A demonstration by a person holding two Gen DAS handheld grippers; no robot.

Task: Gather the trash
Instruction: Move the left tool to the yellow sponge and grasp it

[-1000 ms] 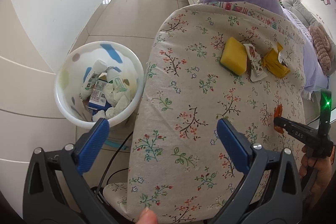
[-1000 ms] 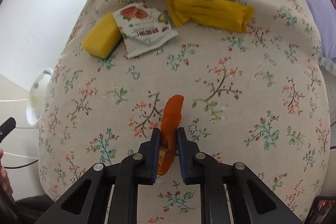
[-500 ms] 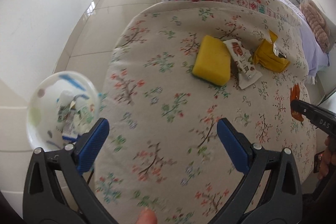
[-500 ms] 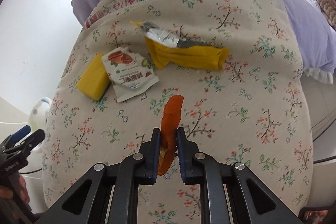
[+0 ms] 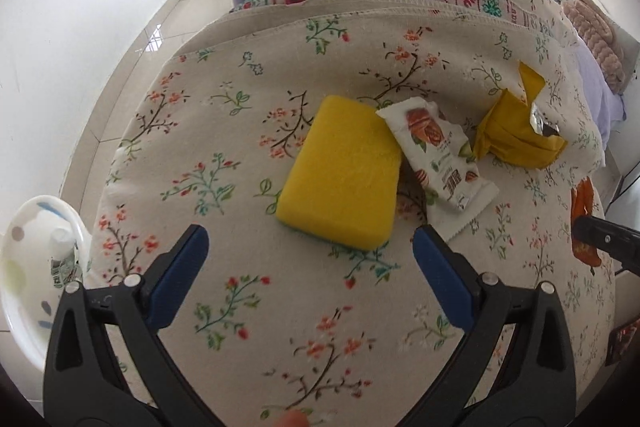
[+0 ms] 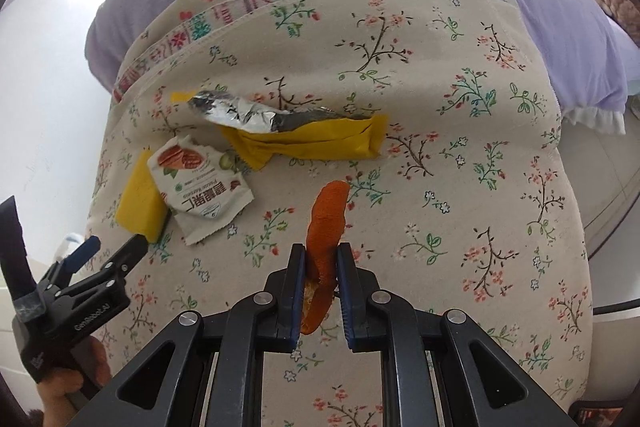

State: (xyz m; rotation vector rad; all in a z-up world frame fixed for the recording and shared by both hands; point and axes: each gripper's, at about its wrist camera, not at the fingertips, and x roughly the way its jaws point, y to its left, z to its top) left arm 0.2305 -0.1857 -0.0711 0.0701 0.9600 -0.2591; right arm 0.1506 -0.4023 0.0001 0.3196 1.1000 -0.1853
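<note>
A flowery cloth covers the table. The bin sits low at the left. The left gripper is spread wide just near the sponge. The right gripper pinches an orange peel — wrappers lie farther off.

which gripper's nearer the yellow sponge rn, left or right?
Left. The left gripper hangs open just short of the yellow sponge, lined up with it. The right gripper is off to the side past the white snack wrapper, shut on an orange peel.
</note>
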